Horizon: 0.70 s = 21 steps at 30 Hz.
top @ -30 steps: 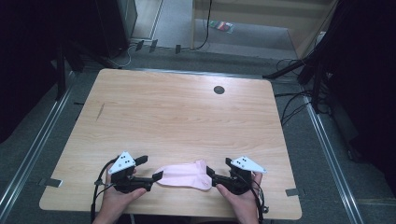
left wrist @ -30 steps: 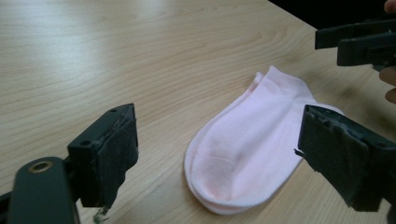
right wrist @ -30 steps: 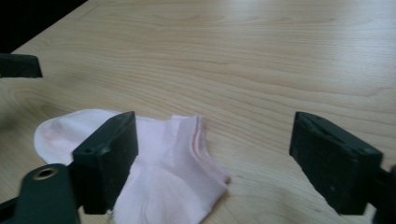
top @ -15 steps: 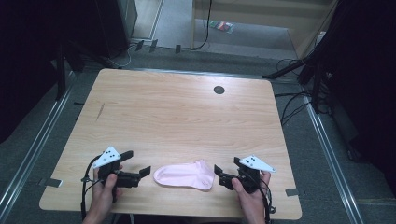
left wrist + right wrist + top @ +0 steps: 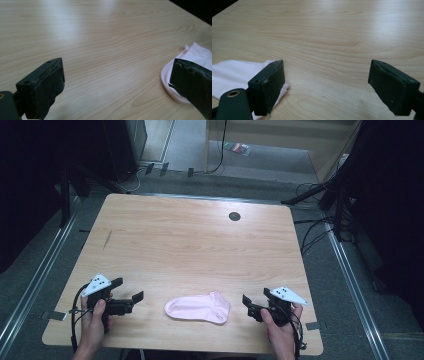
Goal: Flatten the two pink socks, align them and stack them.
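A pale pink ankle sock lies flat near the front edge of the light wooden table, its long axis running left to right. Which end is the toe is hard to make out. The left gripper and right gripper sit well apart on either side, jaws spread wide and empty, each pointing inward at the sock. Both forearms are cut off by the bottom edge.
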{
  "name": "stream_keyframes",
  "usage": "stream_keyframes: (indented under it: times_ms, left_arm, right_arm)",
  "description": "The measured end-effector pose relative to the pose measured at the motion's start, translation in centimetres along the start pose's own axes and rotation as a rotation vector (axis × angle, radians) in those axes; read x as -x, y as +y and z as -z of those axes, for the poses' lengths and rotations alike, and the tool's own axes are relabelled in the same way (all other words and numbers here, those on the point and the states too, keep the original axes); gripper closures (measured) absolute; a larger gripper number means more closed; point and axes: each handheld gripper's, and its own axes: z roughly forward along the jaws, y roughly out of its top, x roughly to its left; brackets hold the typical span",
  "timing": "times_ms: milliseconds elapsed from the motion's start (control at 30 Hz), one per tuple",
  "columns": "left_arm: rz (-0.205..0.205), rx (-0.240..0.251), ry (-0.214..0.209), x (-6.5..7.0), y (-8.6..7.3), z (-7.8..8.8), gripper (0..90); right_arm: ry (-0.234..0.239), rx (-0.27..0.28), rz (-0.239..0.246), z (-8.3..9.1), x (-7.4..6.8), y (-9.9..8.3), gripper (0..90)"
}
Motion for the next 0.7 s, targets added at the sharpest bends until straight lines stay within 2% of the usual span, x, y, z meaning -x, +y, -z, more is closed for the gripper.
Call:
stream_keyframes:
  times_ms: [167,233,333,400,500,700]
  left_arm:
    - [0.012,-0.015,0.033,-1.6,-0.4,0.7,0.0]
    - [0.013,-0.022,0.061,-2.1,-0.5,1.0,0.0]
    - [0.007,-0.029,0.087,-2.6,-0.7,1.3,0.0]
    - [0.018,-0.028,0.096,-3.0,-0.9,1.6,0.0]
    - [0.041,-0.020,0.072,-3.4,-1.0,1.9,0.0]
    - [0.022,-0.032,0.126,-4.4,-1.4,2.9,0.0]
  right_arm:
    - [-0.020,0.007,-0.012,0.8,1.5,-0.2,14.0]
    - [-0.029,0.009,-0.042,1.3,2.6,-0.3,14.4]
    - [-0.032,0.017,-0.053,1.7,3.3,-0.4,14.4]
    - [-0.042,0.018,-0.053,2.0,3.9,-0.5,14.4]
    - [-0.057,0.022,-0.056,2.5,4.8,-0.7,14.3]
    - [-0.083,0.026,-0.086,3.9,6.8,-1.2,14.4]
